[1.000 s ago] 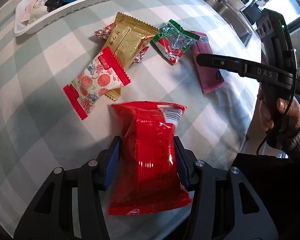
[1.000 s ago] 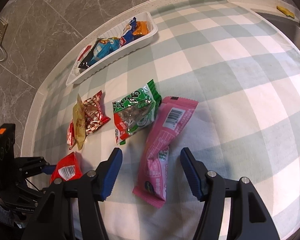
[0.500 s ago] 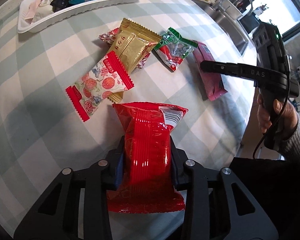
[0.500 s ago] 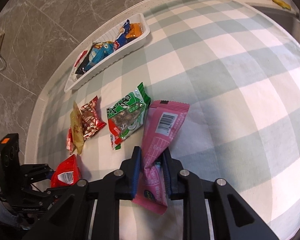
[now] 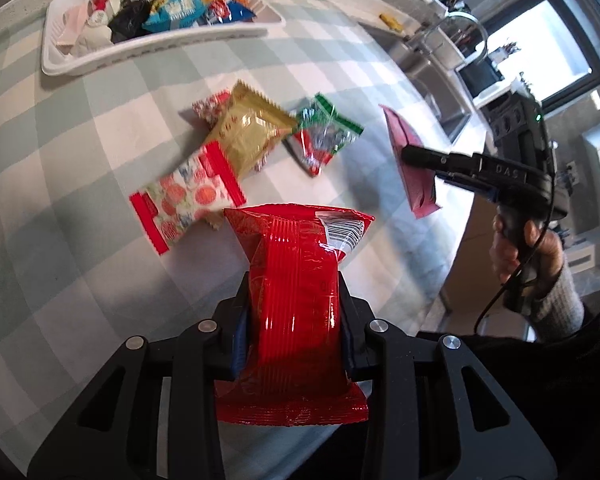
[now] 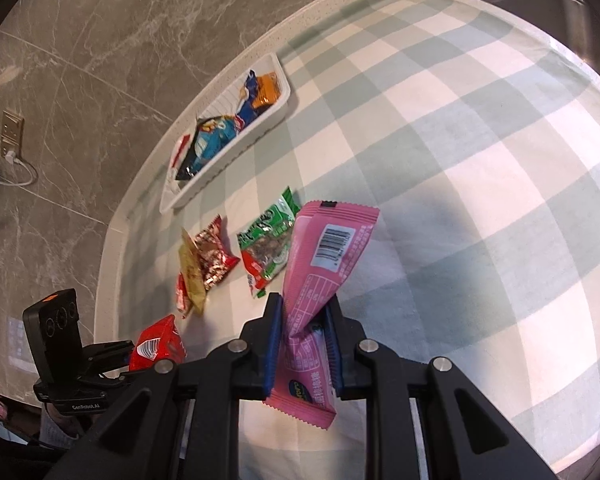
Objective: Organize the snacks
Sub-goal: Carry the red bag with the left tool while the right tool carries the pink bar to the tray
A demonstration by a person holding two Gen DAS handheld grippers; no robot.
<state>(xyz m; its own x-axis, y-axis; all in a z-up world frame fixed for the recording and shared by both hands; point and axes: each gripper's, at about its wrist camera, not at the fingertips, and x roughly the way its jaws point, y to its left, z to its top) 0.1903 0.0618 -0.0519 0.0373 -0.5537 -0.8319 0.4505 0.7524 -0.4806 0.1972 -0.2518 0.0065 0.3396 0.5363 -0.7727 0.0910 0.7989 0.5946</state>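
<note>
My left gripper is shut on a red snack packet and holds it above the checked tablecloth. My right gripper is shut on a pink snack packet, lifted off the cloth; both show in the left wrist view, the gripper and the packet. On the cloth lie a gold packet, a red-and-white floral packet, a green-and-red packet and a small red foil packet. A white tray at the far edge holds several snacks.
A sink and tap lie beyond the table's right side. The tray sits against the grey marble wall. The left gripper with its red packet shows at lower left in the right wrist view.
Both grippers closed on their packets, the left on the red one, the right on the pink one, and lifted them off the cloth.
</note>
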